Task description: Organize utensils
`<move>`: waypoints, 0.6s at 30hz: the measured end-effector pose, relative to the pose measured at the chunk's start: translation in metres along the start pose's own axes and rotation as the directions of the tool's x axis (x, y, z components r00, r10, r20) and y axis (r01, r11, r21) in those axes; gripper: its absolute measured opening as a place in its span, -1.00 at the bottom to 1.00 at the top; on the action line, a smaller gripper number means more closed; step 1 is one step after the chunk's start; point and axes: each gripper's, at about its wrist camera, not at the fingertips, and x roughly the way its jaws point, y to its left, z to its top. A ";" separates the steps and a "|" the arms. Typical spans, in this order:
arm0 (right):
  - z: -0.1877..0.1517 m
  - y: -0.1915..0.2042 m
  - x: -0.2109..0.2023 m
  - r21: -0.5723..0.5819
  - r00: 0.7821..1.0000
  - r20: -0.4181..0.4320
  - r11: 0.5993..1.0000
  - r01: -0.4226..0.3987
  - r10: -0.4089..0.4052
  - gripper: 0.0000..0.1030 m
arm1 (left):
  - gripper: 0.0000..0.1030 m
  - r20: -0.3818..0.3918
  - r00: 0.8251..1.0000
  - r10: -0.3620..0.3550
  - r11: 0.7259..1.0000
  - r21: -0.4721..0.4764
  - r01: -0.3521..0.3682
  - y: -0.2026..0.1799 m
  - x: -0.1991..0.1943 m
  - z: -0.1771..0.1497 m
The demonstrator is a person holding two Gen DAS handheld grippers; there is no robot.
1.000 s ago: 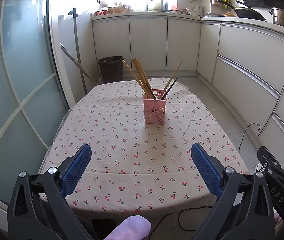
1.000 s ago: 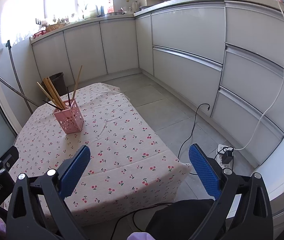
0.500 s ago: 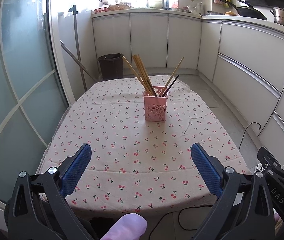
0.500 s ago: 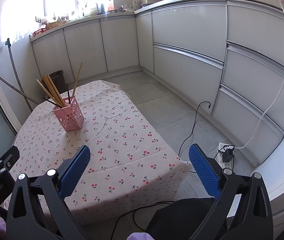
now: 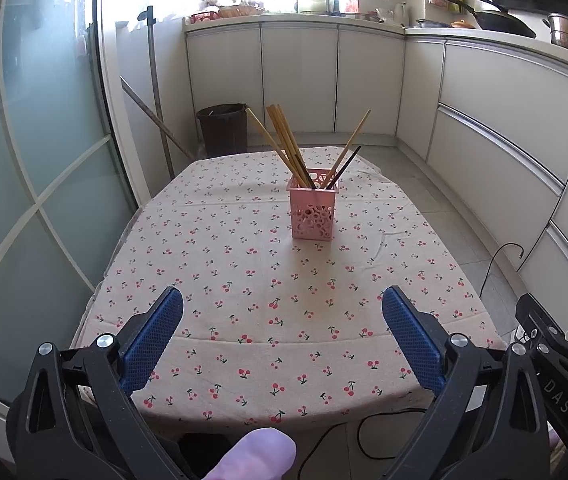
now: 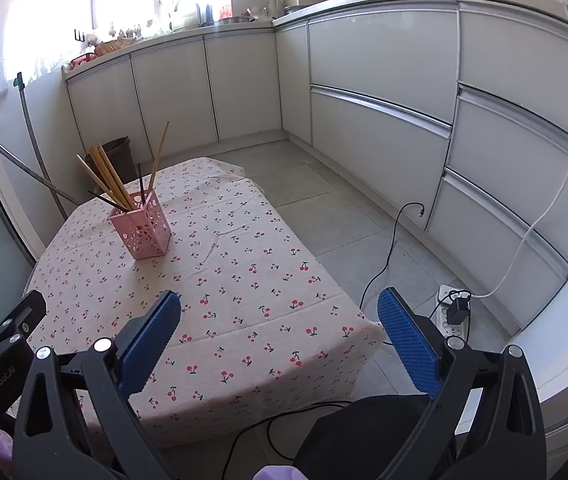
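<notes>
A pink perforated holder stands upright in the middle of the cherry-print tablecloth. Several wooden chopsticks and dark ones lean in it. The same holder shows at the left of the right wrist view. My left gripper is open and empty, over the near edge of the table. My right gripper is open and empty, over the table's near right corner. Both are well short of the holder.
White kitchen cabinets run along the back and right. A dark bin and a leaning pole stand behind the table. A glass door is on the left. A black cable and power strip lie on the floor.
Both grippers have drifted slightly toward the table, so the holder sits a little lower and nearer in both views. Both stay open and empty.
</notes>
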 end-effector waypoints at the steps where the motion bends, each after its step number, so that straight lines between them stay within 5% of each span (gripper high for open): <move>1: 0.000 0.001 0.000 -0.002 1.000 -0.001 1.000 0.000 0.000 0.87 | 0.86 -0.002 1.000 0.000 1.000 0.000 0.000 0.000 0.000 0.000; 18: 0.000 0.001 0.004 0.000 1.000 -0.016 1.000 -0.002 0.002 0.87 | 0.86 -0.010 1.000 0.009 1.000 -0.007 -0.009 0.001 0.004 -0.001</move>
